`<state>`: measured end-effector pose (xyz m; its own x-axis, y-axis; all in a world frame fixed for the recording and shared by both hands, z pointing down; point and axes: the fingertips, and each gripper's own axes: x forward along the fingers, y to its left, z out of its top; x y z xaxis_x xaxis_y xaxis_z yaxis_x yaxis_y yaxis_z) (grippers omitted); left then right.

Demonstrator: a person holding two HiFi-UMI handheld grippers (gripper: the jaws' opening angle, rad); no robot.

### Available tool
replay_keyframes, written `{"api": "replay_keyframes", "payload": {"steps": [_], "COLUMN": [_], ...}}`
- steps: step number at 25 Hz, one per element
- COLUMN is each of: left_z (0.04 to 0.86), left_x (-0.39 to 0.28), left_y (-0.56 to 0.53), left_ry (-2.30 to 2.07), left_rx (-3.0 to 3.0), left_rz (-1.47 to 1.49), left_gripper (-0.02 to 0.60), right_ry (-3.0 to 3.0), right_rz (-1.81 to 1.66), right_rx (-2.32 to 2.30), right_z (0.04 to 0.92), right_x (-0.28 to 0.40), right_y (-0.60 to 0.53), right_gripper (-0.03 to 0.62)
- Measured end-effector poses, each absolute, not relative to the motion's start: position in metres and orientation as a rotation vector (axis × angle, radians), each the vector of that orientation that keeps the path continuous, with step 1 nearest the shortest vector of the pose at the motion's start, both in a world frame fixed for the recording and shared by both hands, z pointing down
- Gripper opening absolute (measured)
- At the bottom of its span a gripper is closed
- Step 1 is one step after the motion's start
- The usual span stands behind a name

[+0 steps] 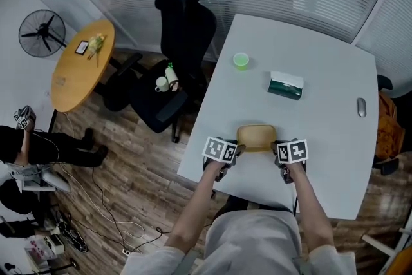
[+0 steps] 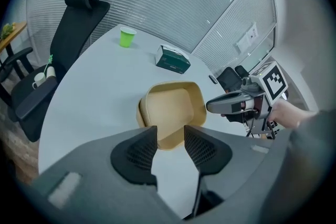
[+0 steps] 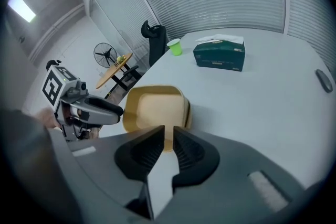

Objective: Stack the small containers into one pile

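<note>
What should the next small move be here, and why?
Probably draw both grippers straight back. The tan plastic containers already seem nested in one pile on the white table, with a second rim peeking out at the side. The left gripper and right gripper have jaws apart at the pile's edges, clamping nothing.

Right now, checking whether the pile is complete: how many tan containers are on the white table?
2 visible: the top container sits nested in the lower container, whose rim peeks out. More may hide underneath.
</note>
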<state>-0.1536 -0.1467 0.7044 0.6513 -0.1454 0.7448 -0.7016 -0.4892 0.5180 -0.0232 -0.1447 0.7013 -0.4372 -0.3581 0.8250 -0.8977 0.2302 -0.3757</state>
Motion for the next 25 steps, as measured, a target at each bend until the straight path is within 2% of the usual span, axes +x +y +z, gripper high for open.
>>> {"api": "replay_keyframes", "payload": {"steps": [6, 9, 13, 25], "left_z": [0.694, 0.698, 0.714, 0.707], "left_x": [-0.156, -0.168, -0.167, -0.159], "left_y": [-0.151, -0.155, -0.158, -0.152], "left_ry": [-0.699, -0.771, -0.792, -0.768], "left_rx": [2.024, 2.031, 2.018, 2.048], "left_rz": [0.784, 0.771, 0.764, 0.745], "left_gripper": [0.166, 0.166, 0.167, 0.167], "right_ry": [-1.934, -1.951, -2.009, -2.069], "right_rz": [1.147, 1.097, 1.063, 1.082], "right_rx": [1.176, 1.226, 1.226, 1.178], "right_z": [0.691, 0.698, 0.71, 0.7], "right_x": [-0.018, -0.006, -0.013, -0.026], "right_y": [-0.148, -0.149, -0.147, -0.143], "right_gripper": [0.045, 0.104, 0.135, 0.13]}}
